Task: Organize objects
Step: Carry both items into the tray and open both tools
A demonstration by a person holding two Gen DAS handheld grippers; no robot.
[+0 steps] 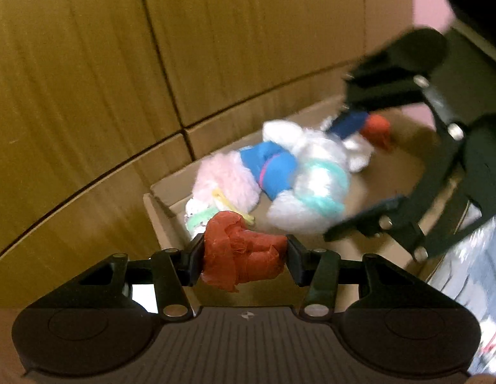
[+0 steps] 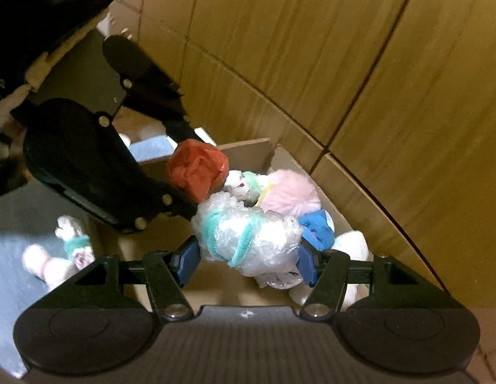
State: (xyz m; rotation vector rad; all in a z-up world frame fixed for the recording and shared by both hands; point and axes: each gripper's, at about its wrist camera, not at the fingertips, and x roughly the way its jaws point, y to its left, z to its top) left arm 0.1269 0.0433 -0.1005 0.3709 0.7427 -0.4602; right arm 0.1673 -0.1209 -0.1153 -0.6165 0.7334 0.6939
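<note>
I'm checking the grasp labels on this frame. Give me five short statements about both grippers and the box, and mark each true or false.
1. The left gripper holds a red crumpled bundle. True.
2. The right gripper is empty. False: it is shut on a bubble-wrap bundle tied with teal bands.
3. A pink fluffy toy lies in the cardboard box. True.
4. The box is empty. False: several soft toys lie inside.
5. The floor is white tile. False: it looks like wood planks.

A wooden floor (image 1: 88, 96) carries an open cardboard box (image 1: 166, 220), which sits just ahead of both tongs and holds plush toys (image 1: 228, 179).
</note>
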